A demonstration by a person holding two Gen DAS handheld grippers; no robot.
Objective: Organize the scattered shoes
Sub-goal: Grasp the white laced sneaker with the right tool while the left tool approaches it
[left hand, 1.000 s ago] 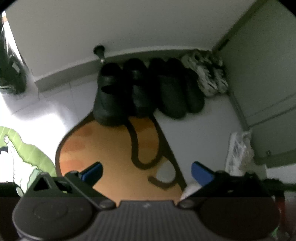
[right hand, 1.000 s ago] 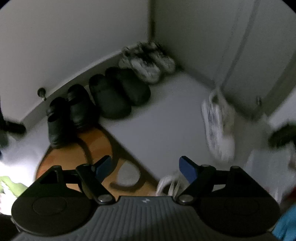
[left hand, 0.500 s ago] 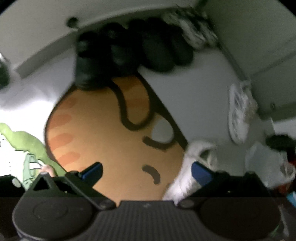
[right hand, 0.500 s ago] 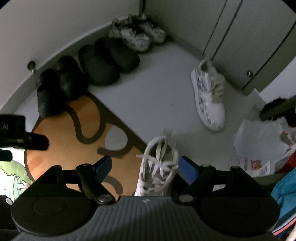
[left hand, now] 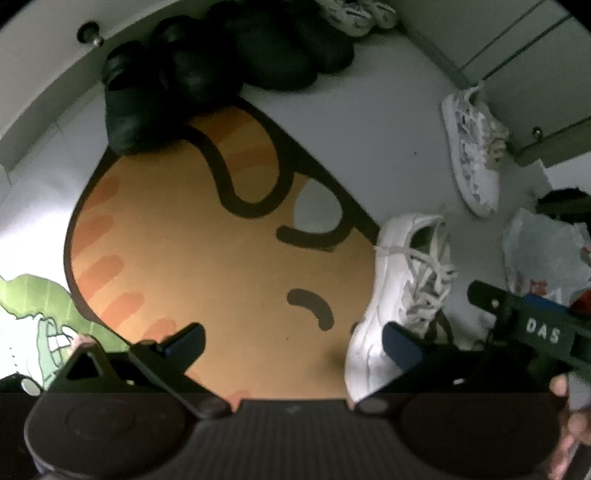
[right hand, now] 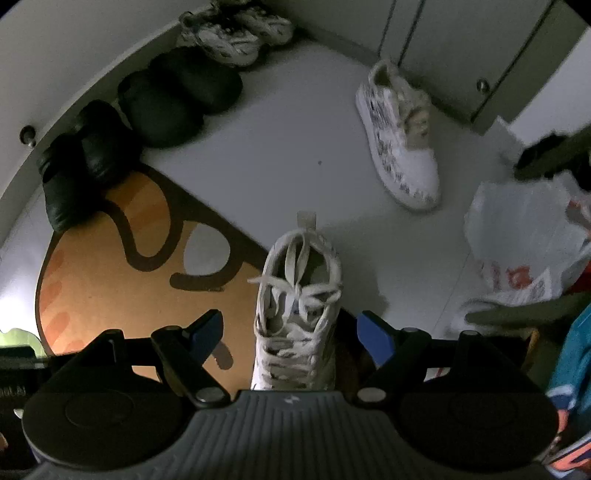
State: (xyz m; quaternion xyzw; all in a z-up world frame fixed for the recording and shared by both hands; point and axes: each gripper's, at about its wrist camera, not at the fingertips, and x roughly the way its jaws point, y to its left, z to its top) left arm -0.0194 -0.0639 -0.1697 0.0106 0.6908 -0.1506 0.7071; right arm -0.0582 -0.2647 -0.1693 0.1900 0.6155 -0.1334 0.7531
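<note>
A white laced sneaker (right hand: 299,306) lies on the floor at the rug's edge, directly between the open fingers of my right gripper (right hand: 291,332), which hovers above it. It also shows in the left wrist view (left hand: 402,291), just right of my open, empty left gripper (left hand: 291,339). A second white patterned sneaker (right hand: 400,140) lies apart near the cabinet doors; it also shows in the left wrist view (left hand: 472,147). Black clogs (right hand: 77,162), black slippers (right hand: 173,99) and a grey patterned pair (right hand: 236,33) stand in a row along the wall.
An orange rug (left hand: 207,243) with dark lines covers the floor under my left gripper. A white plastic bag (right hand: 524,236) lies at the right. Cabinet doors (right hand: 461,40) close off the far right. A green printed mat (left hand: 33,317) lies at the left.
Both grippers have tilted down and drawn back from the wall row. The laced white sneaker has come into view and now sits between my right gripper's fingers.
</note>
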